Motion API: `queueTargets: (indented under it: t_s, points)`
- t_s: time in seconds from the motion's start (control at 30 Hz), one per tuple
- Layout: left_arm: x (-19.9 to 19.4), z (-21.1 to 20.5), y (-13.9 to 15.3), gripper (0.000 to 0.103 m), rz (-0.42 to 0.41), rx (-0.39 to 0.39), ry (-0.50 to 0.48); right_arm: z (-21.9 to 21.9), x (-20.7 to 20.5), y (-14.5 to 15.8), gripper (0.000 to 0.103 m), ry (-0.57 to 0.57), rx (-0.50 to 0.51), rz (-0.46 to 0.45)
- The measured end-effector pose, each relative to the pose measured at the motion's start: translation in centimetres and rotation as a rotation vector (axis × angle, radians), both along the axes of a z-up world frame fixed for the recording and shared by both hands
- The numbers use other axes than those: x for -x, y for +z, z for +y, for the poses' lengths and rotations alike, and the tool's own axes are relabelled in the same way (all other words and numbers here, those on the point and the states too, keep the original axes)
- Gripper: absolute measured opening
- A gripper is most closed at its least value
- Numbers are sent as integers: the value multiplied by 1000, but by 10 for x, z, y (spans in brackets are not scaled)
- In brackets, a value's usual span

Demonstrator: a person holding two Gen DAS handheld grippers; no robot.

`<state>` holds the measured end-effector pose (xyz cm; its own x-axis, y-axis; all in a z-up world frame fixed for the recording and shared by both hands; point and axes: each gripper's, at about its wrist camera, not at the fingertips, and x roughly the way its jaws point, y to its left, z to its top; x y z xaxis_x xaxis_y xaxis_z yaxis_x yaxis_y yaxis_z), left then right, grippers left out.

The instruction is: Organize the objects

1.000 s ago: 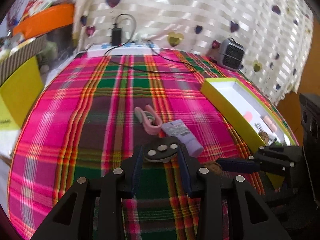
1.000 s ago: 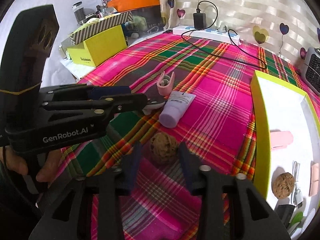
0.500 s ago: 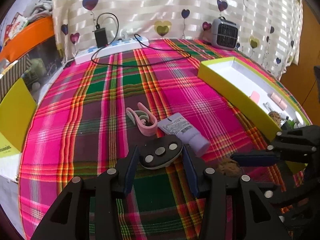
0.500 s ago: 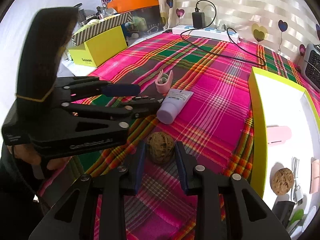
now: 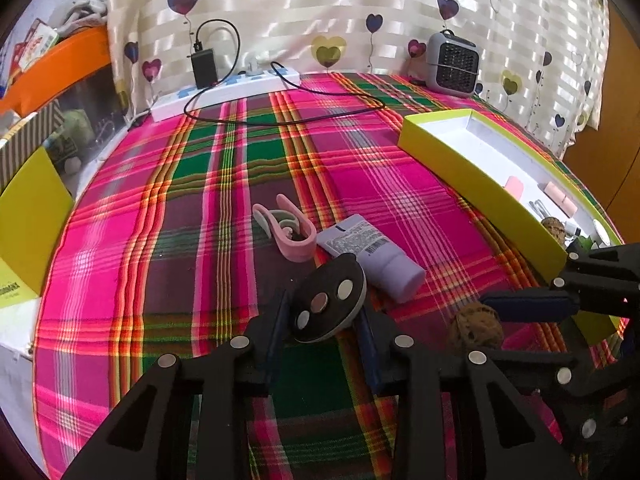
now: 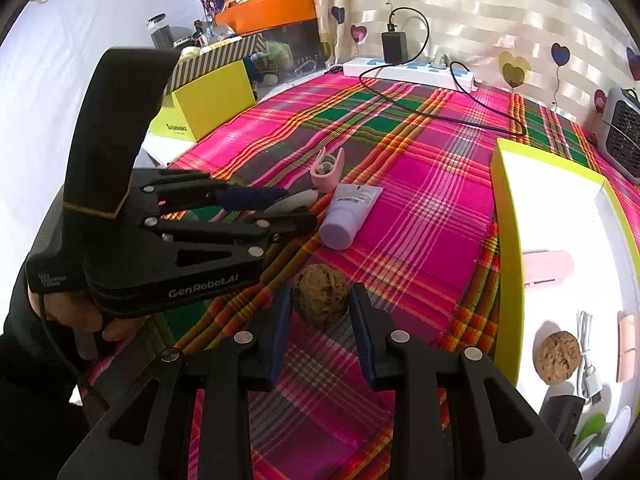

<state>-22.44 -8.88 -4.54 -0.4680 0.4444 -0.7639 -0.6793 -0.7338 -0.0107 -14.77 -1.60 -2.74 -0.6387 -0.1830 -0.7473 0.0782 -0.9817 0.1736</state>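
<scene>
Left gripper (image 5: 322, 330) just clamped tilted black three-stud disc (image 5: 328, 304) | right gripper (image 6: 320, 320) grips wrinkled brown walnut (image 6: 319, 299)

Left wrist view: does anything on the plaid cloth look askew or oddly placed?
Yes: the black oval disc with three silver studs sits tilted between the left tool's fingers, one edge raised instead of flat. The lilac tube and pink clip lie loose outside the yellow-green tray.
</scene>
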Motion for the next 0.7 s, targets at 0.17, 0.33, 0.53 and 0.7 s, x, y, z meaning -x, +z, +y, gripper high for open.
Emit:
queueTargets:
  t_s: [0.17,0.33,0.53,0.7]
  points:
    - [-10,-7,9,30,15,-43,35,2,-5,4,30,-10,10,21]
    - [-24,-15,21,31,45,-112,93,3,-10,8,30,-12,15,37]
    - [-45,-17,32,30,60,-186,101,8,-21,16,31,-29,11,67]
    - [-61,-14,38,30,58,-229,94,14,-33,24,31,-48,9,97]
